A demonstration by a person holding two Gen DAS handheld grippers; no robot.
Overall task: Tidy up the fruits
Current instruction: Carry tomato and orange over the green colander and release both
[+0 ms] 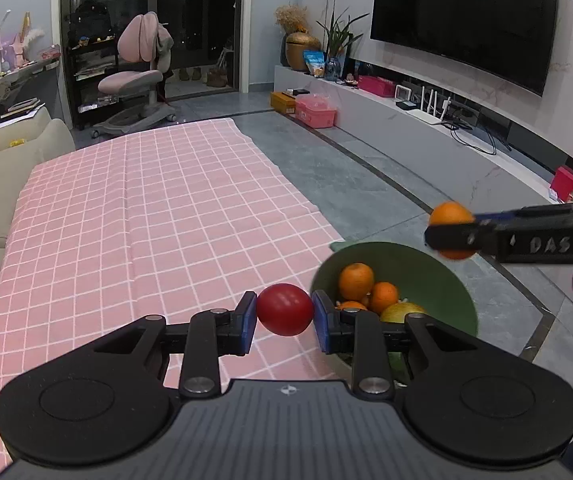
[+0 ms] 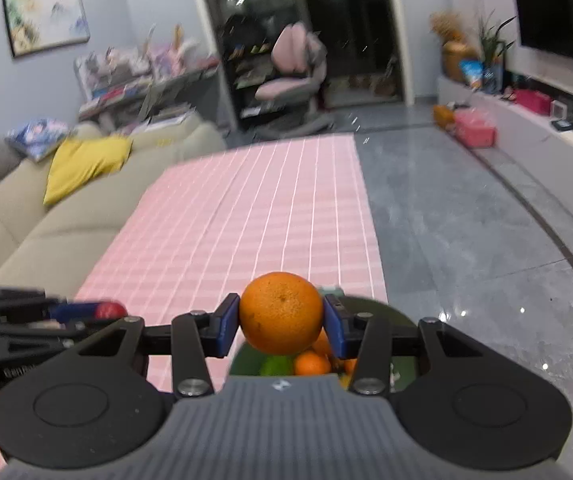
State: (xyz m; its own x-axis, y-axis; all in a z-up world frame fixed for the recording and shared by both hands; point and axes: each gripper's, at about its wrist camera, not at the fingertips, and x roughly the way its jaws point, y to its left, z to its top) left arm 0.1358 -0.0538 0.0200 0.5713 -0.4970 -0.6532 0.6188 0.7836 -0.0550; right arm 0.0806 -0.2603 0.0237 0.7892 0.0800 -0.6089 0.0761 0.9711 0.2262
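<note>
Fruit is clamped in both: my left gripper [image 1: 285, 311] pinches a red fruit [image 1: 285, 309], my right gripper [image 2: 281, 320] an orange [image 2: 281, 313]. Both hang above the green bowl [image 1: 442, 264], which holds other fruit. Next I'd sort each onto the pink cloth [image 1: 146, 216], though blur hides the right spot.

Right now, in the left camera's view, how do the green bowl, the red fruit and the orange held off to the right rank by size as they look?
1. Green bowl, clearly largest.
2. Red fruit.
3. Held orange, partly hidden by the right tool.

The last two look close; the red fruit sits nearer the camera, so that order is unsure.

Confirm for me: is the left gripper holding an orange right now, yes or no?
No, the left gripper has its jaws shut on a red fruit.
</note>
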